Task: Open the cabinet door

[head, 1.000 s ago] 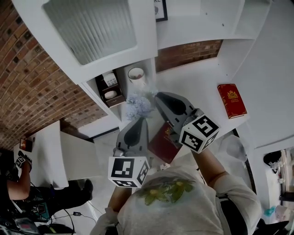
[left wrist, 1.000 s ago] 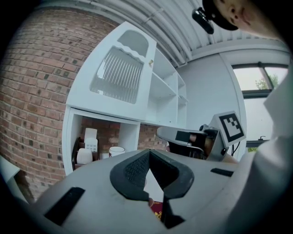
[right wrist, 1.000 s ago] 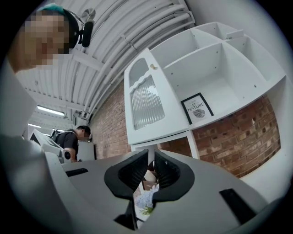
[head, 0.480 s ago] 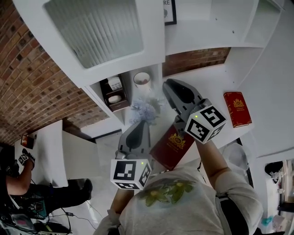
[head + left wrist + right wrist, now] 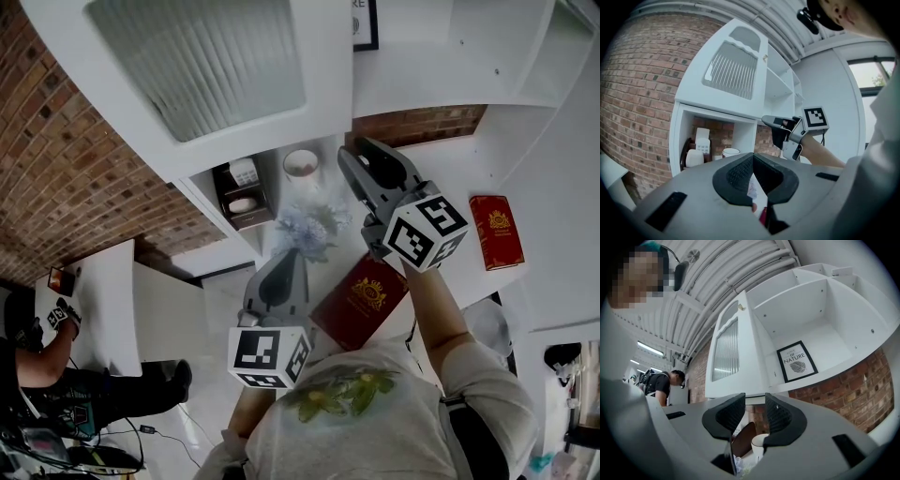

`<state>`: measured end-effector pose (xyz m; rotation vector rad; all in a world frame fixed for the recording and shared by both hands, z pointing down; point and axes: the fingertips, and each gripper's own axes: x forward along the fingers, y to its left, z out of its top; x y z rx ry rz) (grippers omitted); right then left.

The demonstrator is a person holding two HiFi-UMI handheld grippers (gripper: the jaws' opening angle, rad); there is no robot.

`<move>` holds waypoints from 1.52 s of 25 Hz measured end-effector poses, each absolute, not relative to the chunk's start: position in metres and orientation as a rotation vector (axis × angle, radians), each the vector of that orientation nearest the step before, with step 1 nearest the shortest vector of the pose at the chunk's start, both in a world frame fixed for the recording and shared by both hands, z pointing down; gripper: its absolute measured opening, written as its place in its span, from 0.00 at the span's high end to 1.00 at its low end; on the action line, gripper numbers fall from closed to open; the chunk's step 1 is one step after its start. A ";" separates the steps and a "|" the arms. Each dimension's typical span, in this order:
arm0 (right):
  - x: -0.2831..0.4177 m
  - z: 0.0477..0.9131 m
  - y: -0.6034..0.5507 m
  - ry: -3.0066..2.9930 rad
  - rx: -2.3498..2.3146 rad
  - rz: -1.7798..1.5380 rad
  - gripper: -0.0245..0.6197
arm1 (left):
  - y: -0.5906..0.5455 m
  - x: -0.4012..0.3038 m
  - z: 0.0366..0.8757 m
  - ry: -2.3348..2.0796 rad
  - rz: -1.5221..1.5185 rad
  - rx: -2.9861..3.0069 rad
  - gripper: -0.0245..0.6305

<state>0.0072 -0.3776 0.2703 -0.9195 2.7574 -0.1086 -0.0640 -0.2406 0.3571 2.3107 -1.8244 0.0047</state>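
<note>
**Subject.** The cabinet door (image 5: 197,66), white with a ribbed glass panel, sits at 11 o'clock in the head view, above an open niche. Whether it is fully shut or slightly ajar cannot be told. A small knob (image 5: 740,308) shows near its upper free edge. Nothing touches the door.

**Right gripper** (image 5: 359,155). It is raised, and its tip points to 11 o'clock at the door's lower free corner, near it but apart. In my judgement it is the working tool, held forward and ready to take the edge or the knob. Its jaws stand parted by a moderate gap, and nothing lies between them. Only the niche's cup (image 5: 759,442) shows through the gap.

**Left gripper** (image 5: 289,258). It is held low, at 6 o'clock from the artificial flowers (image 5: 305,225) and well apart from the door. I judge it to be in reserve. Its jaws are closed tip to tip and grip nothing.

**Surroundings.**
- The niche holds the cup and small boxes (image 5: 242,187).
- A red book (image 5: 361,298) lies on the counter between the grippers.
- A second red book (image 5: 497,230) lies at 3 o'clock.
- A framed print (image 5: 797,361) stands on the open shelf beside the door.
- A brick wall (image 5: 66,159) flanks the unit at 9 o'clock.
</note>
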 end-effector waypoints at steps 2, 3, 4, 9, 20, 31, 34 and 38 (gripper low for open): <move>0.007 0.270 -0.384 2.752 -0.905 -0.129 0.80 | -0.244 -0.063 0.358 -1.821 0.011 2.313 0.95; 0.007 0.269 -0.387 2.749 -0.893 -0.142 0.80 | -0.245 -0.063 0.358 -1.820 0.014 2.314 0.95; 0.007 0.269 -0.390 2.746 -0.879 -0.158 0.80 | -0.247 -0.063 0.358 -1.818 0.017 2.316 0.95; 0.002 0.267 -0.402 2.735 -0.816 -0.229 0.80 | -0.254 -0.065 0.363 -1.809 0.031 2.309 0.95; -0.002 0.264 -0.408 2.706 -0.720 -0.256 0.80 | -0.258 -0.071 0.367 -1.811 0.051 2.305 0.95; 0.001 0.264 -0.404 2.705 -0.686 -0.228 0.80 | -0.259 -0.073 0.367 -1.807 0.042 2.302 0.95; 0.003 0.264 -0.399 2.708 -0.696 -0.199 0.80 | -0.259 -0.071 0.367 -1.805 0.042 2.307 0.95; 0.005 0.264 -0.394 2.717 -0.711 -0.148 0.80 | -0.259 -0.070 0.366 -1.805 0.041 2.310 0.95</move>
